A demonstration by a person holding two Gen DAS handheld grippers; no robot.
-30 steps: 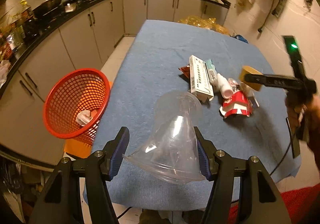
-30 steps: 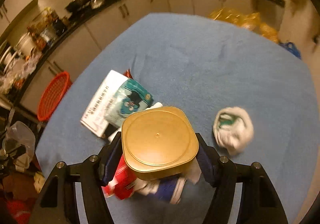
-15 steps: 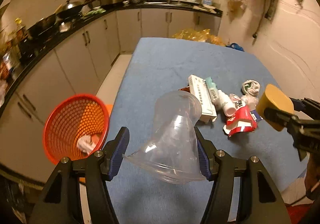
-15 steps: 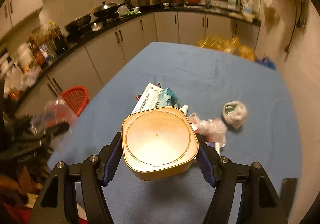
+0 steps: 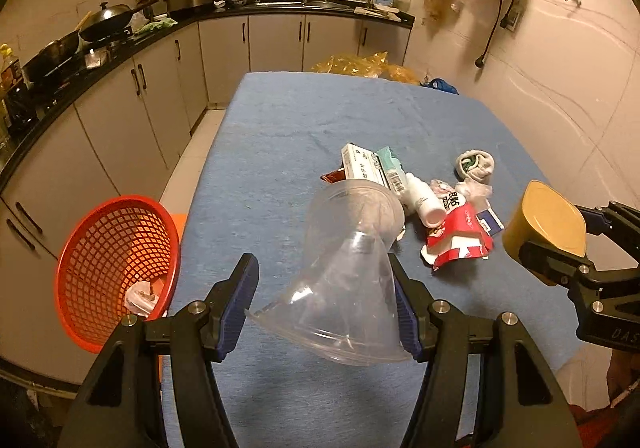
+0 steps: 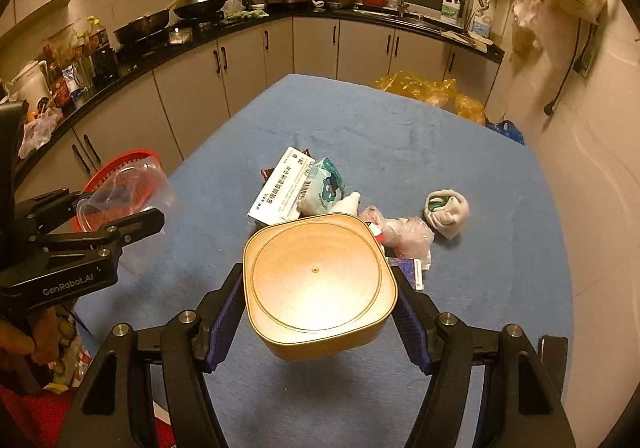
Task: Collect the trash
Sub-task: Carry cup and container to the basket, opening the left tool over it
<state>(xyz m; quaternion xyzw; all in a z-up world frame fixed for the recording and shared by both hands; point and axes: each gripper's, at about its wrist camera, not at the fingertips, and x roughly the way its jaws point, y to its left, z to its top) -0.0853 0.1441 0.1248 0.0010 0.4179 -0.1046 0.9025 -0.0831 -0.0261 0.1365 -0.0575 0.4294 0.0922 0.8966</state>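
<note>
Two items are held clear of the tabletop: a clear plastic cup clamped in the left gripper, and a gold tub clamped in the right gripper. The red basket sits off the left edge, with scrap visible inside. Risk is judged in the thin cup being crushed or slipping, since it is gripped askew. The remaining trash pile is partly screened by both held items; the basket's base is hidden.
</note>
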